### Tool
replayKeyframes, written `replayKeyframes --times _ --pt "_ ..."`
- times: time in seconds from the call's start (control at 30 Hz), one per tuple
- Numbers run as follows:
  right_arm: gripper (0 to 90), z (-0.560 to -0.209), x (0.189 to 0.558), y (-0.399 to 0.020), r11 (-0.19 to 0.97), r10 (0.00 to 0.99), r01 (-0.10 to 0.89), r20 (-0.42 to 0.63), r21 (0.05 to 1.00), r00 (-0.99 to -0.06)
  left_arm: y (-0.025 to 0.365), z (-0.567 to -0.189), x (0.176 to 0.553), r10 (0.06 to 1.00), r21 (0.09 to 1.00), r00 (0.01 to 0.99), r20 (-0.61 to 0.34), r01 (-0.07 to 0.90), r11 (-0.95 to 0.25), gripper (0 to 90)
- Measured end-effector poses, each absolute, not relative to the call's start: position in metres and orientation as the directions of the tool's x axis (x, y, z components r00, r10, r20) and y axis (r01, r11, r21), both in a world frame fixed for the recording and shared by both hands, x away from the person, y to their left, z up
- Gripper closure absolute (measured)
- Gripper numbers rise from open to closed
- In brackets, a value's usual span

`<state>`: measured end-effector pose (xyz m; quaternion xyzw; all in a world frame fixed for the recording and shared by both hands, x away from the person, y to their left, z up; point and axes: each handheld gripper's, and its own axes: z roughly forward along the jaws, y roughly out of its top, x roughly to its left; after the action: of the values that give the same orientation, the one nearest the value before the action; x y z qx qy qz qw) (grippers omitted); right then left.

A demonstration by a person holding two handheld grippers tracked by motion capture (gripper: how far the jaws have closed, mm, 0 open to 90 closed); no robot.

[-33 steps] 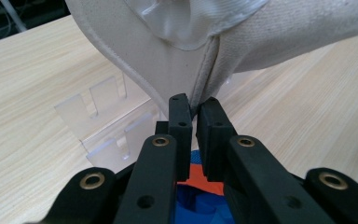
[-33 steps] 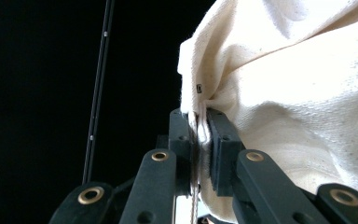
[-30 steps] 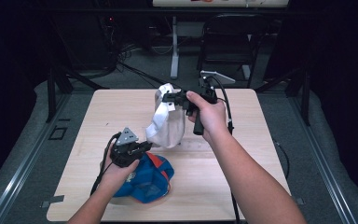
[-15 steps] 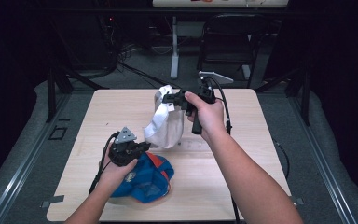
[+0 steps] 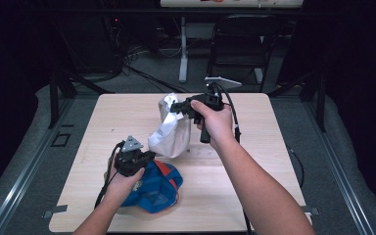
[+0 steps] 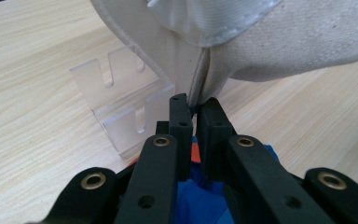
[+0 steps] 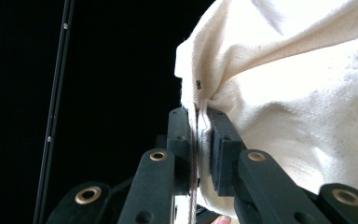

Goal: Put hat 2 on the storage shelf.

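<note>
A cloth bag [image 5: 169, 129] is held above the middle of the counter [image 5: 254, 166], its top edge pinched by the right hand-held gripper [image 5: 176, 105] and its lower edge by the left hand-held gripper [image 5: 151, 155]. A cap [image 5: 154, 188] lies on the counter near its front edge, under and just right of the left hand-held gripper. A clear plastic stand [image 6: 121, 100] is set on the counter beneath the bag, just beyond the cap. A chair [image 5: 245, 44] stands on the floor behind the counter.

Cream cloth cap [image 5: 170, 132] hangs stretched above table; blue cap [image 5: 154, 188], perhaps crumpled, lies below.
</note>
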<state>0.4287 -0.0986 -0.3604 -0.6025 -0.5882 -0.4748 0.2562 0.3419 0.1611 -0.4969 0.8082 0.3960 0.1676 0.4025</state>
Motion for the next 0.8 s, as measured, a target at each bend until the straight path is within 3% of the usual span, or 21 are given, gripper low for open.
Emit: replayKeyframes --times 0.23,0.37,0.8 --pt "74.1 -0.361 0.424 -0.103 -0.176 0.475 0.940 0.861 0.293 -0.180 0.171 -0.507 0.346 0.775 0.759 0.623 -0.104 0.553 -0.343 86.2" --pt "71.4 -0.360 0.415 -0.110 -0.157 0.504 0.927 0.835 0.342 -0.222 0.159 -0.509 0.342 0.768 0.742 0.640 -0.015 0.522 -0.421 86.3" --pt "64.0 -0.400 0.372 -0.164 -0.186 0.543 0.884 0.794 0.430 -0.272 0.158 -0.508 0.341 0.778 0.749 0.628 -0.028 0.528 -0.400 82.2"
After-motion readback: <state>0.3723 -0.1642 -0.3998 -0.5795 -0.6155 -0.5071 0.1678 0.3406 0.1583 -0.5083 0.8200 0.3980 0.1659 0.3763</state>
